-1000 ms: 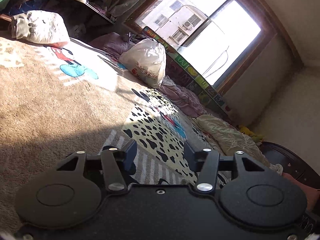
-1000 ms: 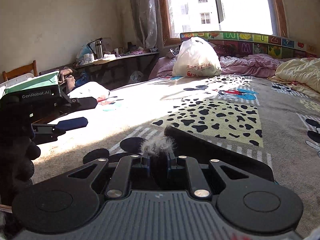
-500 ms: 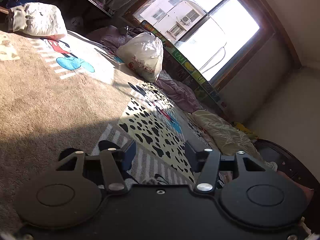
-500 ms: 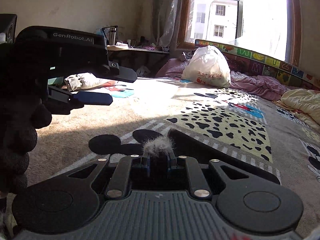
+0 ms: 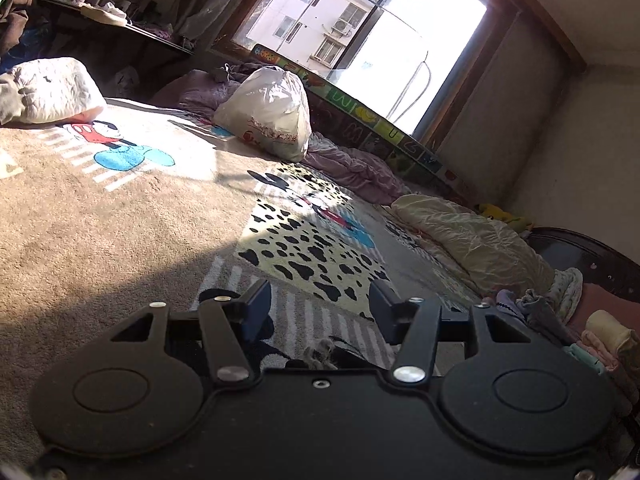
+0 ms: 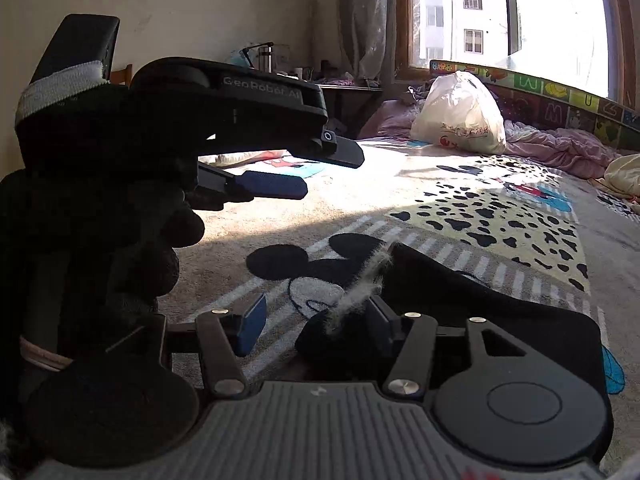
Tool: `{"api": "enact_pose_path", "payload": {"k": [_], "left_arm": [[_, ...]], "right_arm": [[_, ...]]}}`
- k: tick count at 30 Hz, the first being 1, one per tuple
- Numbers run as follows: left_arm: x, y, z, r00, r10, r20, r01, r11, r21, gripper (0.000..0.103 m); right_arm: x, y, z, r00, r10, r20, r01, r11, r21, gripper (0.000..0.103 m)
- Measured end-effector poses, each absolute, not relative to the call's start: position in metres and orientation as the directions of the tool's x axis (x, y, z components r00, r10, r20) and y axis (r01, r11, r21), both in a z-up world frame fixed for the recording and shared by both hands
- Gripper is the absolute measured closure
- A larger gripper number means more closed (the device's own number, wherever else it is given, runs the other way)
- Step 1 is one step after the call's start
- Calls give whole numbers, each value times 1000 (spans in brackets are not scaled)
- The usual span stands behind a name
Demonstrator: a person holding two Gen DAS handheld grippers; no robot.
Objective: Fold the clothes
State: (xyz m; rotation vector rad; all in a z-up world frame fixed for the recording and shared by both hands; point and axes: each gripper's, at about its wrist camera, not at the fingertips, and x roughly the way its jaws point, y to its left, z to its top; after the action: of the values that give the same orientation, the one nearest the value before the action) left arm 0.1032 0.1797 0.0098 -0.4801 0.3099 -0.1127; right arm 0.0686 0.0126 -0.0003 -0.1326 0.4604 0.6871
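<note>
A black garment with a grey fur trim lies on the Mickey-print blanket, right in front of my right gripper. The right gripper is open; the garment's furry edge lies loose between its fingers. My left gripper is open and empty, held above the blanket; a bit of the fur trim shows below it. The left gripper also shows in the right wrist view, at the left, above the blanket.
A white plastic bag and a purple quilt lie by the window. A cream quilt and a stack of folded clothes are at the right. A white bundle sits at the far left.
My right gripper has opened and let go of the black garment's furry edge, which now lies on the blanket. The left gripper has moved closer beside it, staying open.
</note>
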Motion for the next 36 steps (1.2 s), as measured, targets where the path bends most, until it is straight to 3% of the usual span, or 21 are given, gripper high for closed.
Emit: {"api": "enact_pose_path", "payload": {"k": [5, 8, 10, 13, 15, 16, 17, 18, 20, 24, 28, 30, 33, 36], "left_arm": [[112, 142, 12, 939, -234, -253, 157, 944, -292, 51], [120, 118, 6, 939, -245, -243, 209, 964, -167, 59], [125, 110, -3, 931, -246, -268, 219, 967, -130, 61], [130, 102, -14, 919, -235, -317, 228, 972, -61, 61], [142, 99, -28, 880, -202, -430, 218, 976, -12, 61], [152, 97, -42, 843, -161, -514, 205, 978, 30, 63], [155, 97, -51, 834, -147, -531, 203, 978, 48, 66], [156, 98, -57, 838, -147, -526, 205, 977, 54, 66], [160, 102, -56, 828, -148, -540, 191, 981, 25, 67], [154, 103, -54, 834, -147, -533, 183, 983, 14, 67], [137, 101, -30, 880, -109, -461, 150, 987, 53, 70], [130, 99, -19, 905, -135, -403, 171, 984, 54, 70], [129, 89, -14, 913, -193, -361, 229, 971, 61, 70], [140, 79, -27, 895, -207, -395, 255, 964, 75, 70]], "right_arm": [[56, -66, 1, 748, 529, -401, -516, 843, 149, 49], [73, -116, 4, 819, 450, -357, -403, 893, 203, 50], [96, -135, 5, 837, 428, -342, -370, 902, 223, 63], [123, -134, 4, 830, 438, -344, -387, 898, 209, 65], [139, -129, -1, 818, 449, -358, -400, 893, 207, 65], [148, -123, -12, 786, 461, -413, -415, 887, 199, 65], [157, -116, -23, 748, 469, -469, -432, 881, 193, 65], [163, -106, -43, 697, 457, -552, -443, 880, 171, 63], [150, -102, -55, 740, 462, -489, -469, 875, 118, 63], [148, -103, -50, 725, 465, -508, -477, 871, 118, 63], [126, -96, -36, 771, 427, -472, -478, 878, 14, 61], [108, -97, -28, 795, 438, -419, -493, 870, -26, 55], [98, -99, -24, 800, 444, -403, -504, 862, -51, 54], [101, -103, -17, 804, 456, -381, -511, 858, -52, 55]]}}
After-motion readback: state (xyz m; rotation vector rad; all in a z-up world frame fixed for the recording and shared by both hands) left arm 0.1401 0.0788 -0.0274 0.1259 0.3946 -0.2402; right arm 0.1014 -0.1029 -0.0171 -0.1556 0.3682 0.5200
